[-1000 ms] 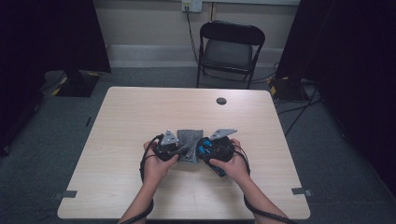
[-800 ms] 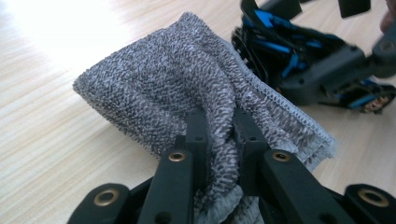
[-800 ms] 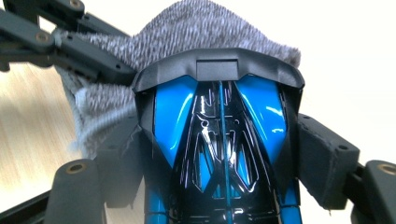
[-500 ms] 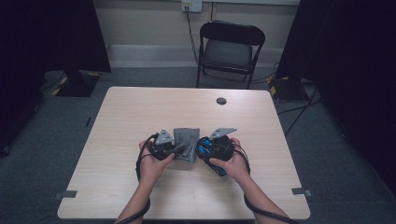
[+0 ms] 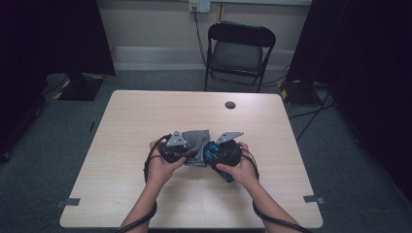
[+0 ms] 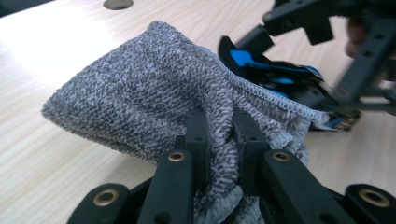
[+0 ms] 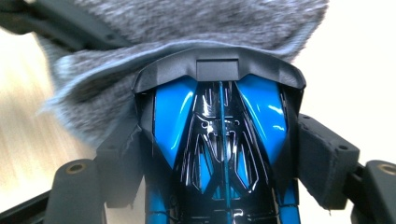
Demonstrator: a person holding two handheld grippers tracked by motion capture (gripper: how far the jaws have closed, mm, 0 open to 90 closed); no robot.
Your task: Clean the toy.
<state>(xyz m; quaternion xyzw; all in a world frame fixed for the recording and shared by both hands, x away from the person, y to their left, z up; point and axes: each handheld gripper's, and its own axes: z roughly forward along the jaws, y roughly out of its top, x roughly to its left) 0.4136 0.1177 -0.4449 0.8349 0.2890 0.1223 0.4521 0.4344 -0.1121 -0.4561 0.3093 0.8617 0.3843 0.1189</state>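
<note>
A grey knitted pouch (image 5: 198, 141) lies in the middle of the table (image 5: 126, 121), between my two grippers. My left gripper (image 5: 180, 154) is shut on the pouch's stitched edge, and the cloth bunches between its jaws (image 6: 219, 135). My right gripper (image 5: 217, 154) is shut on a glossy blue and black device (image 7: 219, 126), with its pads pressed on both sides. The device's front end (image 6: 261, 70) sits just under the pouch's open hem (image 7: 187, 23). How far inside it reaches is hidden by the cloth.
A round cable hole (image 5: 230, 105) sits in the table's far side. A black folding chair (image 5: 240, 48) stands beyond the far edge. Cables trail from both grippers along the person's forearms. Bare tabletop lies to the left and right of the hands.
The left hand has shifted a little with the pouch's edge. Both grips look the same as before, and the right hand has kept still.
</note>
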